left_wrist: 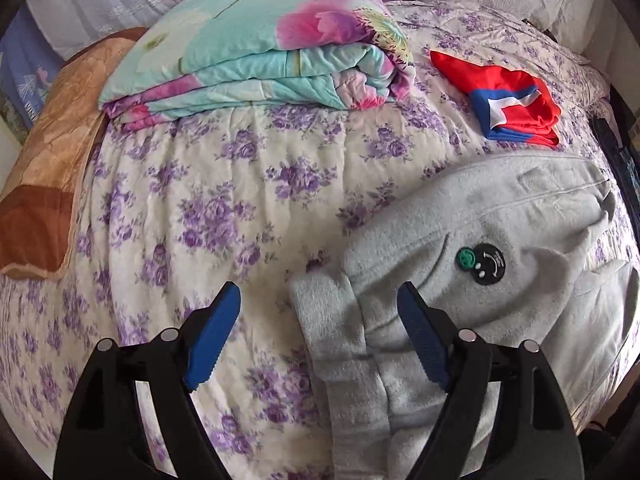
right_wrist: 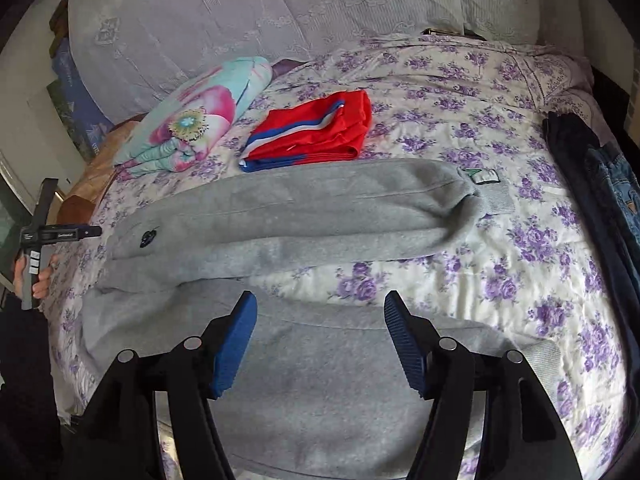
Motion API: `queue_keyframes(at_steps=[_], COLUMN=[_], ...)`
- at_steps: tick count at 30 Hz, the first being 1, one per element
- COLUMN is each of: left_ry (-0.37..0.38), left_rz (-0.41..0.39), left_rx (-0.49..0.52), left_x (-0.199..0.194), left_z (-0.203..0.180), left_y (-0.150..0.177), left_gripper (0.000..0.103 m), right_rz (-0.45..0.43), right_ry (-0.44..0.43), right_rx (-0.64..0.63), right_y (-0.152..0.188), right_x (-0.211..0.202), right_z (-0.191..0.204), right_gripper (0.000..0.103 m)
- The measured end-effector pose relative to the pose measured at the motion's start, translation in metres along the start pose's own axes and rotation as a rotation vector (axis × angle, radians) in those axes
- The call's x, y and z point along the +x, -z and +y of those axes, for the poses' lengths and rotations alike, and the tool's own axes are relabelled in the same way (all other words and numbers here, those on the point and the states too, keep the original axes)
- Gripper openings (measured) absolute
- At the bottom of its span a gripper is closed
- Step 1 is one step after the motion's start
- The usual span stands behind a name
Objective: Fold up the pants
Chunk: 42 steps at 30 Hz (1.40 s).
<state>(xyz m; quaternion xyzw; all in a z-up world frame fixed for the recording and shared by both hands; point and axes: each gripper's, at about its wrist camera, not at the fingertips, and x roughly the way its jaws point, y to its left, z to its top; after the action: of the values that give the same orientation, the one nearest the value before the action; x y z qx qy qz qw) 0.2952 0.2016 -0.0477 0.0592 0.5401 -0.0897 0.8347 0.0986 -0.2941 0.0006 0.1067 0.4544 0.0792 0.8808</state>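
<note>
One pair of grey sweatpants (right_wrist: 280, 216) lies across my bed's floral cover (left_wrist: 200, 200), beside one folded red garment (right_wrist: 316, 132) and one folded quilt (left_wrist: 256, 40). My left gripper (left_wrist: 320, 336) and right gripper (right_wrist: 320, 344) both stand spread, holding nothing. Only the right view shows both legs, dark clothes (right_wrist: 592, 184) and my left hand (right_wrist: 40, 280).

Bed with purple-flowered cover (right_wrist: 460, 92), grey pants (right_wrist: 304, 208) spread across it, red folded garment (right_wrist: 320, 136), floral quilt (left_wrist: 256, 40), dark clothes (right_wrist: 600, 184) at its edge
</note>
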Motion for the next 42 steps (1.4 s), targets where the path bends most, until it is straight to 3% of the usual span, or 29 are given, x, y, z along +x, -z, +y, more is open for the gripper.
queue_keyframes(at_steps=[3,6,9,12,13,14,15,16,19,21,27,30,37,42], left_ry=[0.108,0.158,0.248,0.326,0.327,0.340,0.363,0.365,0.362,0.398,0.427,0.425,0.432,0.427], left_rz=[0.031,0.090,0.141,0.124,0.113,0.102,0.093,0.056,-0.100,-0.155,-0.190,-0.178,-0.180,-0.174], left_rx=[0.031,0.070,0.078,0.114,0.117,0.117,0.125,0.125,0.115,0.100,0.087,0.080,0.084,0.082], left_x=[0.023,0.051,0.070,0.074,0.076,0.077,0.077,0.073,0.052,0.041,0.034,0.039,0.043,0.046], left_z=[0.003,-0.001,-0.002,-0.008,-0.010,-0.012,-0.014,-0.014,-0.008,-0.002,0.005,0.006,0.009,0.009], left_y=[-0.024,-0.035,-0.033,-0.024,-0.022,-0.020,-0.019,-0.018,-0.013,-0.011,-0.010,-0.012,-0.010,-0.012], left_gripper=[0.078,0.078,0.079,0.079,0.074,0.043,0.023,0.013,0.011,0.011,0.011,0.011,0.012,0.012], right_rz=[0.014,0.035,0.040,0.050,0.059,0.071,0.085,0.099,0.109,0.117,0.142,0.221,0.460,0.602], right_ry=[0.004,0.041,0.059,0.079,0.086,0.088,0.084,0.072,0.029,-0.015,-0.072,-0.090,-0.188,-0.221], right_rx=[0.011,-0.011,-0.018,-0.033,-0.045,-0.063,-0.088,-0.125,-0.285,-0.413,-0.713,-0.859,-0.980,-0.969], right_y=[0.006,0.009,0.009,0.007,0.005,0.002,-0.003,-0.010,-0.039,-0.061,-0.125,-0.149,-0.162,-0.152], right_x=[0.012,0.022,0.026,0.034,0.038,0.043,0.048,0.054,0.070,0.085,0.151,0.193,0.268,0.309], right_z=[0.016,0.028,0.034,0.041,0.046,0.051,0.058,0.069,0.108,0.136,0.206,0.235,0.254,0.249], right_gripper=[0.067,0.067,0.067,0.067,0.067,0.067,0.067,0.067,0.067,0.067,0.067,0.067,0.067,0.066])
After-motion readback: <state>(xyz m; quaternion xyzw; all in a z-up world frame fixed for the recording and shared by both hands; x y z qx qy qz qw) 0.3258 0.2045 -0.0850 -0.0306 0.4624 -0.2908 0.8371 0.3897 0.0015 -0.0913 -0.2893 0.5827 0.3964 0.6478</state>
